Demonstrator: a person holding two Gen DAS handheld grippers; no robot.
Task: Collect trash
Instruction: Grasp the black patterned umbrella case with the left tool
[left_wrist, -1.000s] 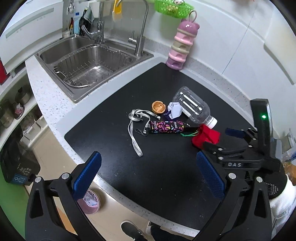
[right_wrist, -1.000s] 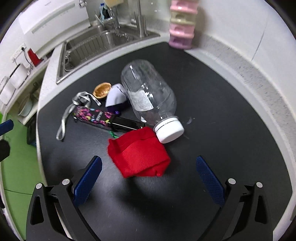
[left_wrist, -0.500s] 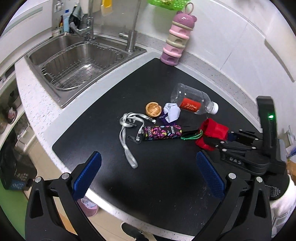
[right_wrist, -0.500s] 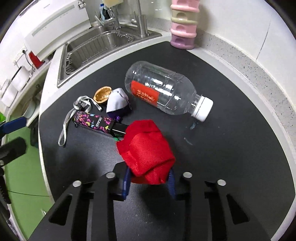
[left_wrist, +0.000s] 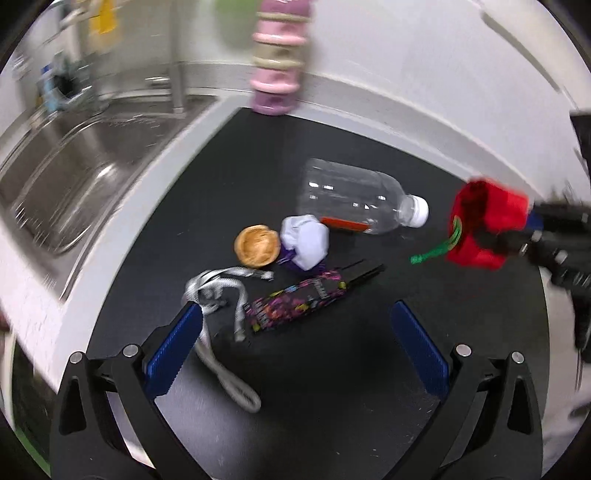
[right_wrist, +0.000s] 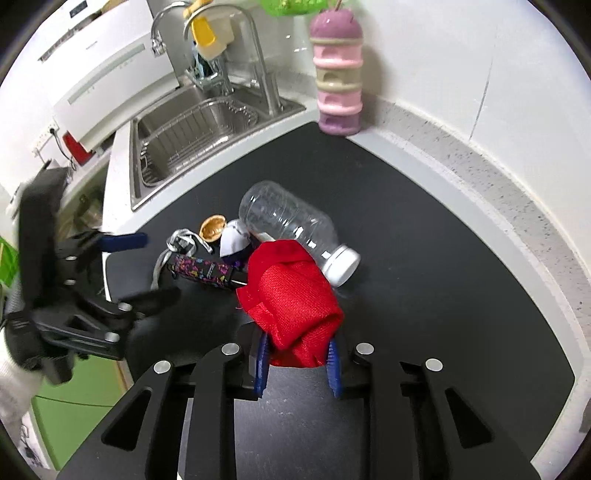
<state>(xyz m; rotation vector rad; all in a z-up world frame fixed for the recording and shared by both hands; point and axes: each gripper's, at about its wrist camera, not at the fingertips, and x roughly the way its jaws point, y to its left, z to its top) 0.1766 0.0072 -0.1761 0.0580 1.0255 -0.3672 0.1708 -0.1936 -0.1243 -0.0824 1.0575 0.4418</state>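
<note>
Red cloth (right_wrist: 293, 295) pinched in my just-closed right gripper (right_wrist: 297, 363); my left gripper (left_wrist: 295, 345), jaws wide and empty, sits nearest the patterned pouch (left_wrist: 299, 301), lying crosswise just ahead.

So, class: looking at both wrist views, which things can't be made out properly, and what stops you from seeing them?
- Sink and faucet, left wrist view: smeared by motion blur.
- Stacked pink container, left wrist view: blurred, top cut off by the edge.
- Plastic bottle, right wrist view: its shoulder is hidden behind the red cloth.
- Right gripper pads: mostly covered by that cloth.
</note>
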